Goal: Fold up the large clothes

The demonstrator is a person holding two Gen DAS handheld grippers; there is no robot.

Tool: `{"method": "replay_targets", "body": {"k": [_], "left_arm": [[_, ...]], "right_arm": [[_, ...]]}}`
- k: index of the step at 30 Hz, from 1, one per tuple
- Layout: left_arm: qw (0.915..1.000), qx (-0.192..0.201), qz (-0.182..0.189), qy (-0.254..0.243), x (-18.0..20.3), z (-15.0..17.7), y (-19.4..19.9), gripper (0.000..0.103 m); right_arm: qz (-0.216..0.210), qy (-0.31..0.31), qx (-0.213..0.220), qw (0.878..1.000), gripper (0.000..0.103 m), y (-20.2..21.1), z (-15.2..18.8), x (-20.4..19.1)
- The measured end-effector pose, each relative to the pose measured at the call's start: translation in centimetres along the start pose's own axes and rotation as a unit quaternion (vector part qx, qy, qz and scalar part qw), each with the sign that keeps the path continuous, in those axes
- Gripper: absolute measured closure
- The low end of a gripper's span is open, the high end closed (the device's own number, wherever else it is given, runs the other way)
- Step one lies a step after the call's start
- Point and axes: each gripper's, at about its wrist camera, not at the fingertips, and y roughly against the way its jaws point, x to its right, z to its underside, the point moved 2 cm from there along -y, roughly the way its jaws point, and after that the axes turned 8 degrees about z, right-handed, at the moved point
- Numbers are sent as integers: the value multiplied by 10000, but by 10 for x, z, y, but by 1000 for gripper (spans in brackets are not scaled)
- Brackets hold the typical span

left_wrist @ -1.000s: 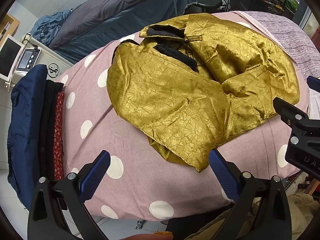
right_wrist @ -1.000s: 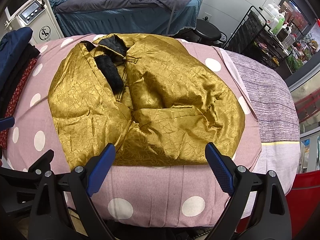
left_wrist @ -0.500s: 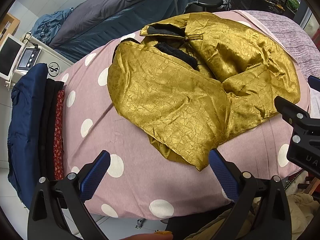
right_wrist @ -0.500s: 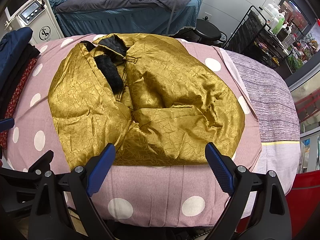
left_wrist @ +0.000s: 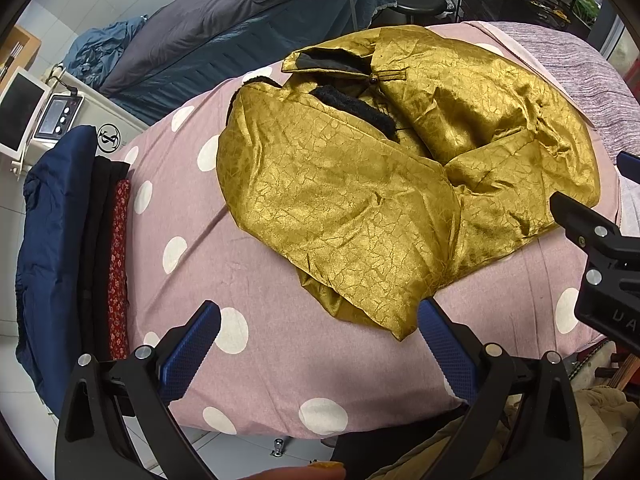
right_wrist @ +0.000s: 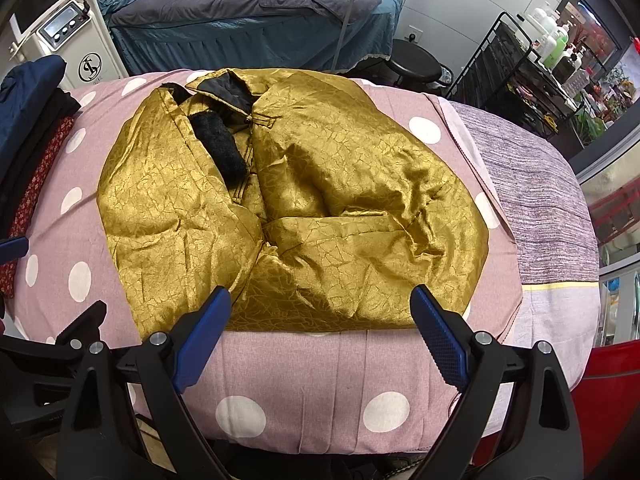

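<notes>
A shiny gold jacket (left_wrist: pixel 360 184) with black fleece lining (left_wrist: pixel 356 110) lies on a pink polka-dot bed (left_wrist: pixel 256 264), both sleeves folded in over its front. It also shows in the right wrist view (right_wrist: pixel 304 216). My left gripper (left_wrist: pixel 318 340) is open and empty, held just short of the jacket's near left corner. My right gripper (right_wrist: pixel 320 328) is open and empty, hovering at the jacket's near hem. The right gripper's body (left_wrist: pixel 600 264) shows at the right edge of the left wrist view.
A stack of folded dark blue, black and red clothes (left_wrist: pixel 68 240) sits at the bed's left end. A grey striped blanket (right_wrist: pixel 536 184) covers the bed's right part. A second bed (right_wrist: pixel 248 12), a white machine (right_wrist: pixel 68 36), a stool (right_wrist: pixel 416 64) and a shelf cart (right_wrist: pixel 532 72) stand behind.
Almost nothing has changed. The left view has drifted slightly, so the jacket sits a touch higher in it. Both grippers stay open and the jacket lies still.
</notes>
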Motion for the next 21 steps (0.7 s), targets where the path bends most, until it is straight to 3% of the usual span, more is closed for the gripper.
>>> {"method": "replay_targets", "body": {"k": [21], "left_arm": [[10000, 8, -31, 6, -1, 2, 2, 6]], "right_arm": [[0, -28, 46, 10000, 13, 5, 2, 3]]}}
